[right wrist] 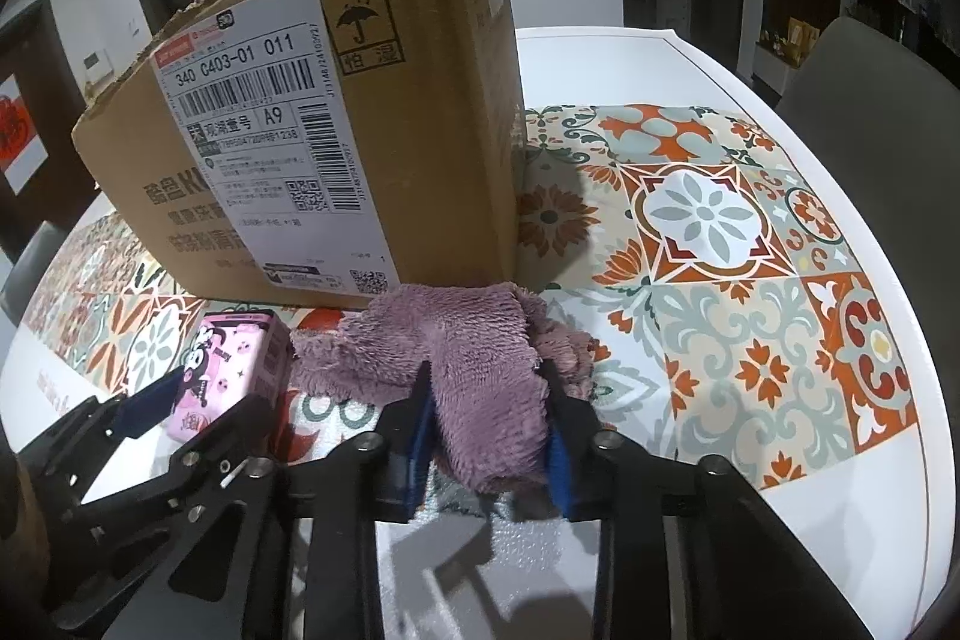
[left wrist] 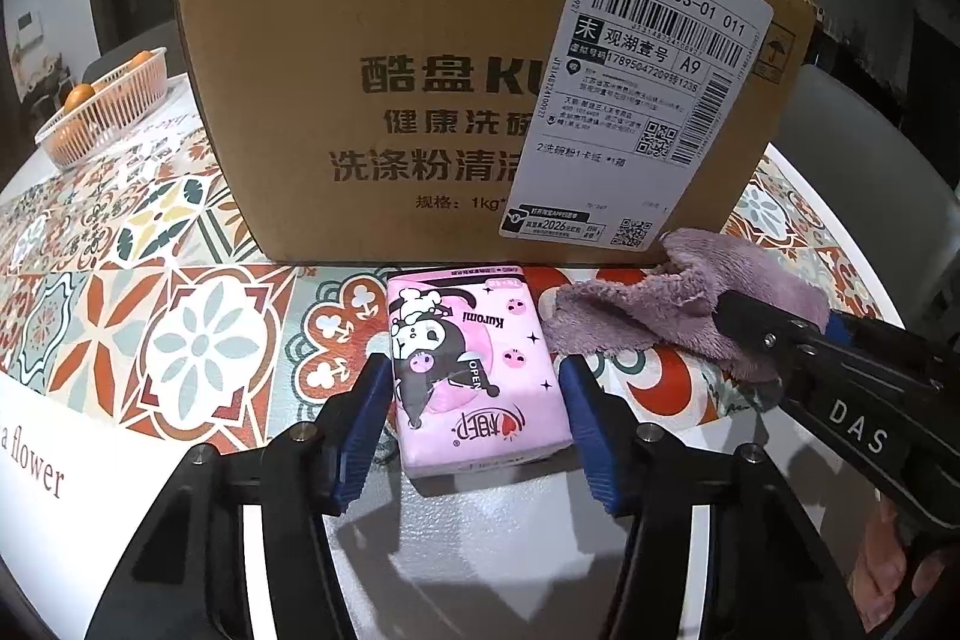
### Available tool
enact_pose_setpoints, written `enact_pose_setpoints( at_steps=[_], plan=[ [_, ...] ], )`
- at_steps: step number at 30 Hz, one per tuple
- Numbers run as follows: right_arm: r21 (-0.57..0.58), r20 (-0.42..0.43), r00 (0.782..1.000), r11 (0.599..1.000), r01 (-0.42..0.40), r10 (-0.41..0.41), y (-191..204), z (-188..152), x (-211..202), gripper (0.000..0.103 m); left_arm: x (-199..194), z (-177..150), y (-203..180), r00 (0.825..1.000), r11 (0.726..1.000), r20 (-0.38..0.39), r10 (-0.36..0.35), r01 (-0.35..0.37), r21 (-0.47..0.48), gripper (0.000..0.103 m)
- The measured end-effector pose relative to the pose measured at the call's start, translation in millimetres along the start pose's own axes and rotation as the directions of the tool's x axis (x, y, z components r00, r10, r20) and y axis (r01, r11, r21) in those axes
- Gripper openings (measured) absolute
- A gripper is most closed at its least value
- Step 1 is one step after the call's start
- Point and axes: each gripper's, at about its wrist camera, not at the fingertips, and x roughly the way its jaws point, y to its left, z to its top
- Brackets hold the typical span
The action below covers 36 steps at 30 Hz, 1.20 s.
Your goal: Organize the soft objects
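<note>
Grasp step. Left tongs (left wrist: 474,424) straddle the pink tissue pack (left wrist: 474,370) just before the cardboard box (left wrist: 420,70), blue pads at its sides, contact unclear. Right tongs (right wrist: 489,436) clamp the purple towel (right wrist: 468,370) beside it. Next: lift both over the box rim. The patterned bench (right wrist: 720,250) adjoins a dim room.

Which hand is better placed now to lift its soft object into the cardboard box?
The right. Its tongs are already closed on the purple towel. The left tongs only straddle the pink tissue pack, with a gap at one pad. Both lie before the cardboard box.
</note>
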Motion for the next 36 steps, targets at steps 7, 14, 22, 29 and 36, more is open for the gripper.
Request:
enact_pose_setpoints(
  at_steps=[7,14,22,29,36],
  plan=[
    [0.003,0.013,1.0,1.0,-0.002,0.002,5,-4,-12,0.02,-8,-1,4,1.0,1.0,0.006,-0.006,0.006,-0.007,0.055],
    [0.007,0.028,1.0,1.0,-0.011,0.011,12,-7,-28,0.02,-29,1,2,0.999,1.0,0.047,-0.003,0.002,0.019,0.055],
    [0.009,0.065,0.998,1.0,-0.02,0.02,20,-8,-55,0.019,-61,1,2,0.995,1.0,0.101,-0.017,0.014,0.025,0.055],
    [-0.012,0.108,0.994,1.0,-0.015,0.016,32,-8,-78,0.019,-85,2,8,0.99,1.0,0.141,-0.015,0.012,0.021,0.055],
    [-0.03,0.159,0.987,0.999,-0.018,0.023,46,-5,-102,0.019,-110,5,14,0.981,1.0,0.193,-0.009,0.006,0.015,0.055]
  ],
)
